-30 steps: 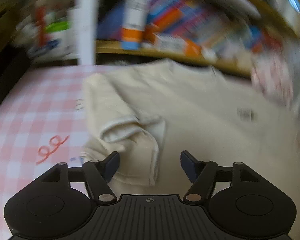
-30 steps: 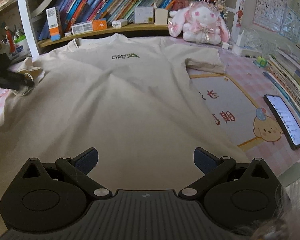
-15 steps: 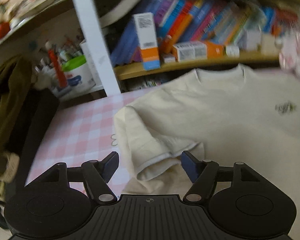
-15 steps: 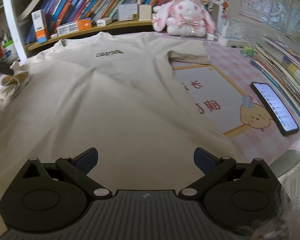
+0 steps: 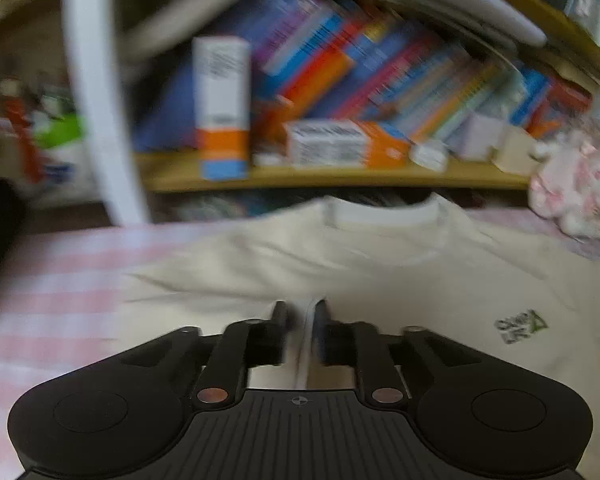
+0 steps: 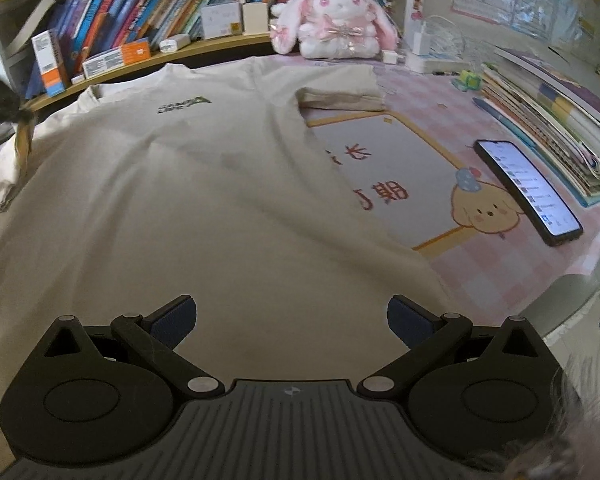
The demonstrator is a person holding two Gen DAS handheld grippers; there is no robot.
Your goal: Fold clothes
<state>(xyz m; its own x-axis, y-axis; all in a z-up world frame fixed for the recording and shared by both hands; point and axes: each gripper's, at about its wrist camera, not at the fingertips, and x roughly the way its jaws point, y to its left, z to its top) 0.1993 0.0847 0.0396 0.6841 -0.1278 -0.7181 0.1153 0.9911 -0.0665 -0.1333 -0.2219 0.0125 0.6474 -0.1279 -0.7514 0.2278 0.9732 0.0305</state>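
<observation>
My left gripper (image 5: pixel 300 332) is pinched shut on the left sleeve edge of the cream T-shirt (image 6: pixel 188 200); my right gripper (image 6: pixel 292 320) hovers spread over its hem. Shirt lies front-up on the pink checked table (image 6: pixel 480 276), body flat, right sleeve (image 6: pixel 340 94) out. Folding mostly left. Chest logo (image 6: pixel 184 105) unreadable; mat (image 6: pixel 384 192) shows "期".

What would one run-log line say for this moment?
left hand-held gripper: shut on cream cotton T-shirt sleeve | right hand-held gripper: open above hem

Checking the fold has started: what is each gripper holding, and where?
Left gripper pinches the T-shirt's left sleeve edge; right gripper is open, holding nothing.
</observation>
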